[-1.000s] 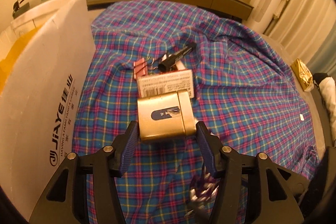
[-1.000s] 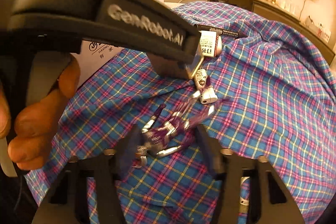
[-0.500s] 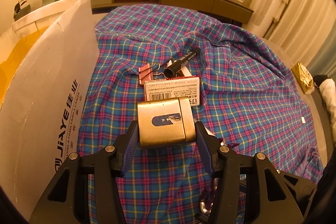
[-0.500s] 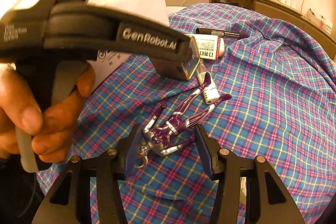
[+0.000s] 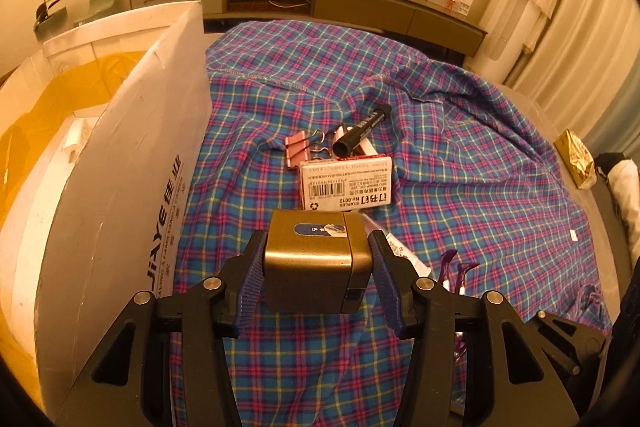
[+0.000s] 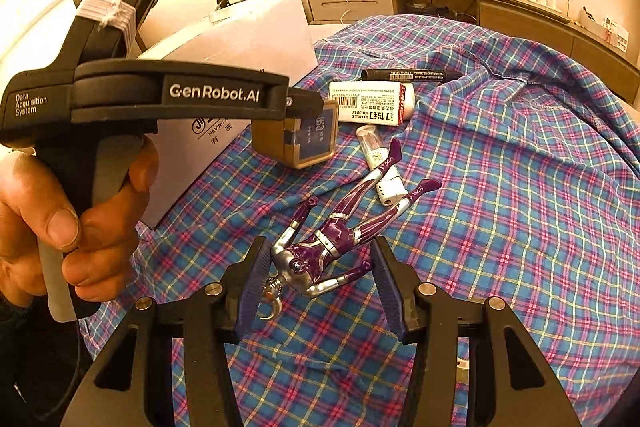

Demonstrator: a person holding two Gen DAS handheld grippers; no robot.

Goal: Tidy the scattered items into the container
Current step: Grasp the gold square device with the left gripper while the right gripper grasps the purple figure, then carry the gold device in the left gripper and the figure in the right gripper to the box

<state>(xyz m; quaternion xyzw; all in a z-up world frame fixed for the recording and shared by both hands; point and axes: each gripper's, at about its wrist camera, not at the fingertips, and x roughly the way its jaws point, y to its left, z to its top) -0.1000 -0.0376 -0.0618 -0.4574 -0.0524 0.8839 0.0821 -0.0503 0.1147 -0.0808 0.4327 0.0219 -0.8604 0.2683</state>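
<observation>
Early stage. Left hand-held gripper [image 5: 318, 269] closing around gold box [image 5: 316, 261], apparently lifted. Right hand-held gripper [image 6: 318, 277] open, straddling purple action figure [image 6: 340, 235]. Staple box [image 5: 346, 183], marker [image 5: 362, 129], binder clips [image 5: 298, 149] still on plaid cloth [image 5: 480, 167]; white carton [image 5: 132, 163] awaits.

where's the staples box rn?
The staples box lies flat on the plaid cloth, mid-frame in the left wrist view, just beyond the gold box. The pink binder clip and black marker lie just behind it.
</observation>
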